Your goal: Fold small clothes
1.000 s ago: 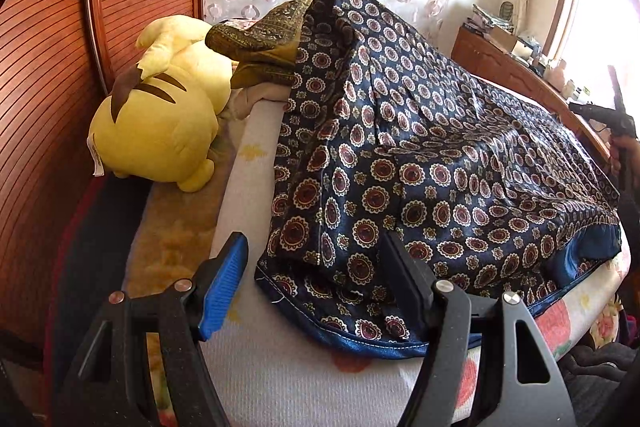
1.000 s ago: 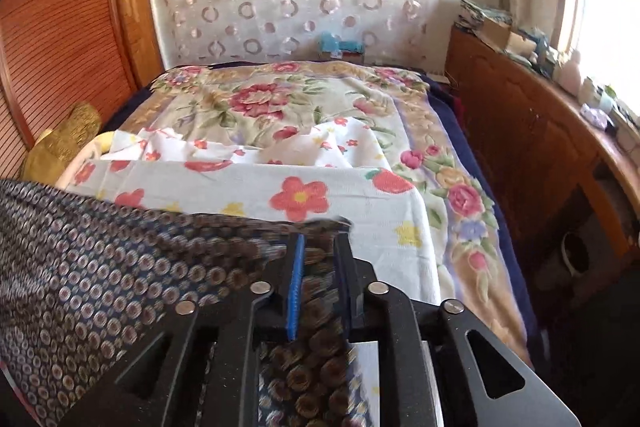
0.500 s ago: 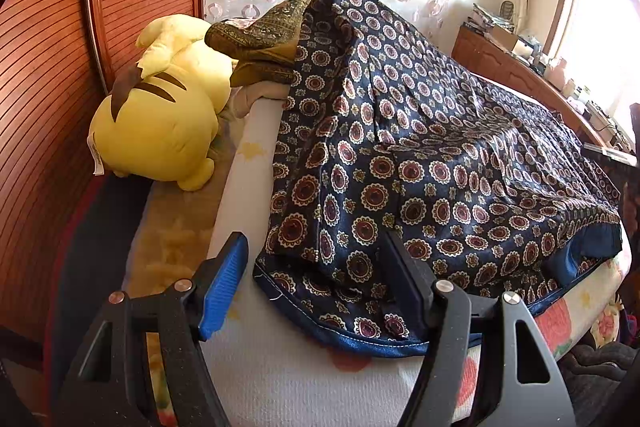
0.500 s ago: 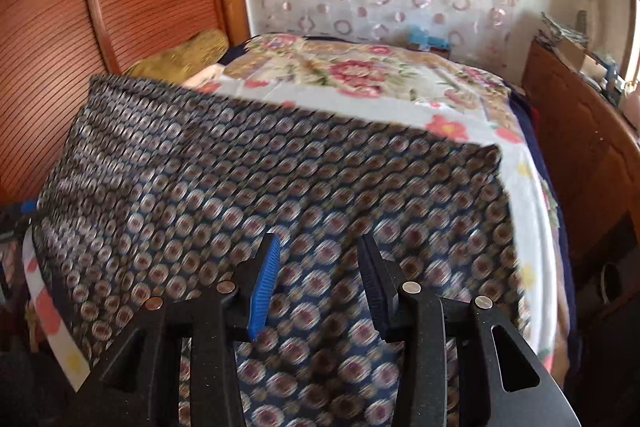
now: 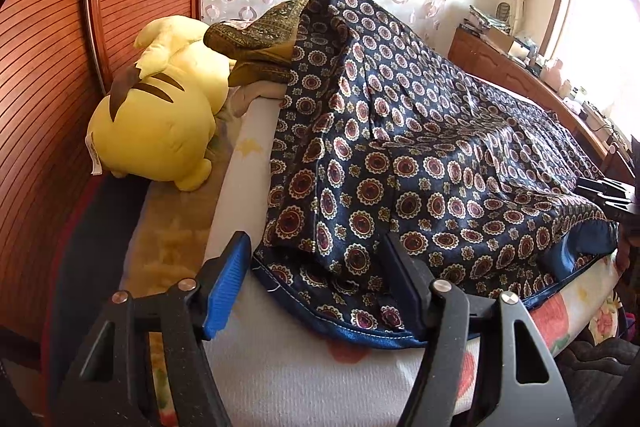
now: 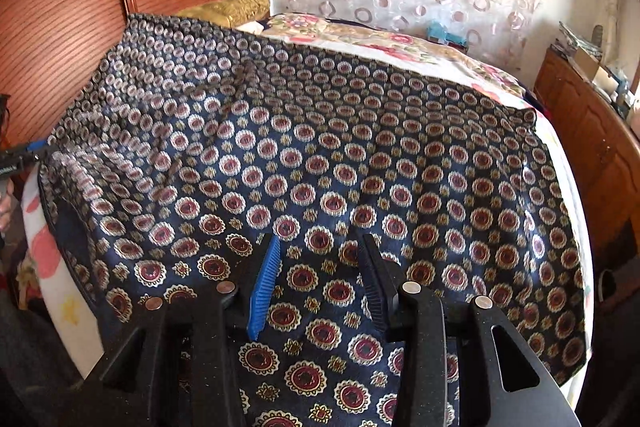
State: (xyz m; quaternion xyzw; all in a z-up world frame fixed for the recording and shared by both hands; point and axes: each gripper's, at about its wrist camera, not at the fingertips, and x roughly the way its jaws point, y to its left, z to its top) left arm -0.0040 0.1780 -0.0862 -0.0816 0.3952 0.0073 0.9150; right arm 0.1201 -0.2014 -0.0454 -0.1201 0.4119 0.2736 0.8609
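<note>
- Navy medallion-print garment (image 6: 320,155) lies spread across the bed (image 5: 280,379), its far end draped over a pillow (image 5: 256,39).
- Our left gripper (image 5: 316,287) straddles the near hem, jaws wide, gripping nothing.
- Our right gripper (image 6: 320,283) has just been opening; jaws parted above the cloth, nothing held.
- Risk, we judge: slippery fabric could slide off when pinched.

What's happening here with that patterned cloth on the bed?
A person holding tongs in each hand is folding a navy patterned cloth spread over the bed. The right tongs have just opened and hover above the cloth, gripping nothing. The left tongs stand open around its near corner.
</note>
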